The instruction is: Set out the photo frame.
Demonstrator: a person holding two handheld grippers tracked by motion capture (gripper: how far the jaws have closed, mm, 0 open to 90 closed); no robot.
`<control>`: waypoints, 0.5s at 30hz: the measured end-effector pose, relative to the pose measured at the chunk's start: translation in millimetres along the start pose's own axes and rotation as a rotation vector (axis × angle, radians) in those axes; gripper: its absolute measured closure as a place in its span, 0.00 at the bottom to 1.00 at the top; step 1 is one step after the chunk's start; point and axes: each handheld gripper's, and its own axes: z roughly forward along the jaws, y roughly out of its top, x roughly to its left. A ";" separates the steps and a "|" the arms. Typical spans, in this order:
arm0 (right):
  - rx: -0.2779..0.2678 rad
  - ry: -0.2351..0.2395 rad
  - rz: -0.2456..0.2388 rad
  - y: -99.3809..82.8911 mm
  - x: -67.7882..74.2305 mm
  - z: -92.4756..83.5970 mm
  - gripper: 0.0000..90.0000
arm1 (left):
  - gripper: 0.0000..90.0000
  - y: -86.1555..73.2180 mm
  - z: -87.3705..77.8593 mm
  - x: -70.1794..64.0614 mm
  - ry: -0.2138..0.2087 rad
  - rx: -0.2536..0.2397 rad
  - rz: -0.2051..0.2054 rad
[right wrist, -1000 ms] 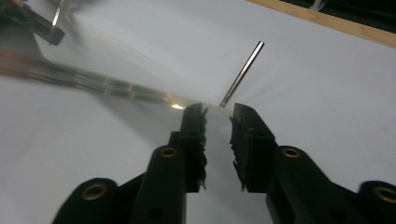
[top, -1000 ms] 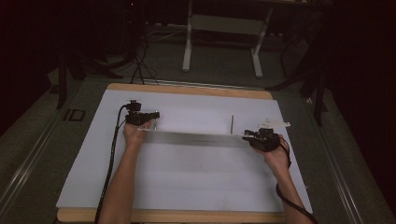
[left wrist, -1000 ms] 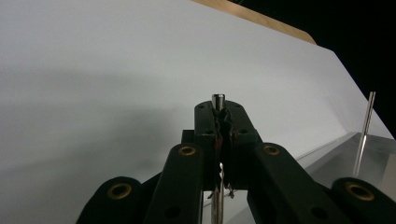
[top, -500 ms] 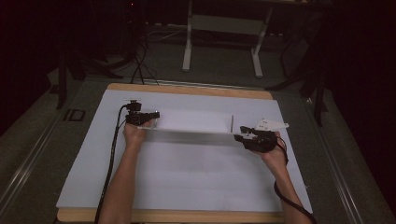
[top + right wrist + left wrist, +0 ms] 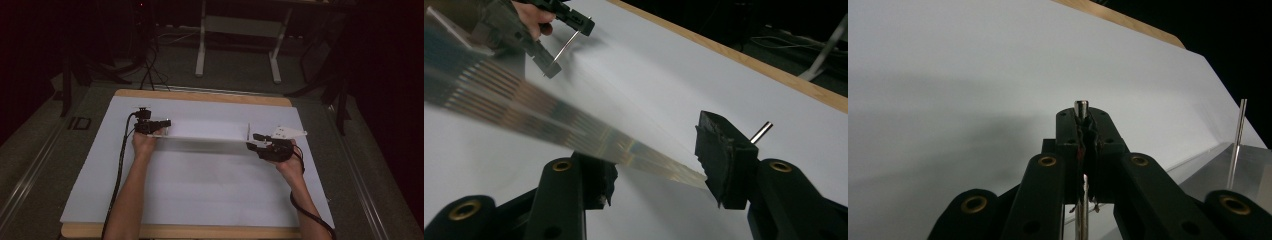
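High view: a long shiny strip (image 5: 205,135) is being held across the white-covered tabletop (image 5: 200,195), stretched between the two hands just above the surface. Its left end is being gripped by the left hand-held gripper (image 5: 162,123), and in the left gripper view those jaws are being shown clenched on a short metal pin (image 5: 1080,106) standing at that end.

The right hand-held gripper (image 5: 256,141) is being shown released. Its jaws have just been opening, and in the right gripper view the strip's right end (image 5: 549,120) is lying between them without being pinched. A second upright pin (image 5: 248,131) is being seen just beyond one jaw (image 5: 761,131).

Several risks are being judged from this:
- With the right end let go, the strip is being carried by the left grip alone, so it could sag or swing about the clenched pin and strike the tabletop.
- If the left hand is being lifted or twisted, the free end could be dragged across the sheet.
- If the right hand is being drawn back carelessly, an open jaw could catch the strip's edge or the nearby pin and pull the piece askew.
- A slip of the narrow pin between the left pads would leave the strip dropped altogether.
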 end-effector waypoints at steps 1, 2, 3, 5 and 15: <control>0.000 0.002 0.002 0.2 -0.4 0.1 0.57 | 0.94 0.2 0.0 -0.8 0.006 0.001 0.003; 0.001 0.003 0.005 0.4 -0.7 0.1 0.57 | 0.94 0.3 0.1 -0.8 0.006 0.002 0.003; 0.000 0.004 0.006 0.4 -1.1 0.2 0.57 | 0.94 0.3 0.1 -0.6 0.006 0.002 0.000; -0.002 0.013 0.012 0.3 -2.7 0.4 0.57 | 0.94 0.4 -0.1 -0.6 0.007 0.002 0.006; 0.005 0.017 0.029 1.9 -4.5 0.7 0.57 | 0.83 1.1 -5.0 -0.9 0.039 0.003 0.050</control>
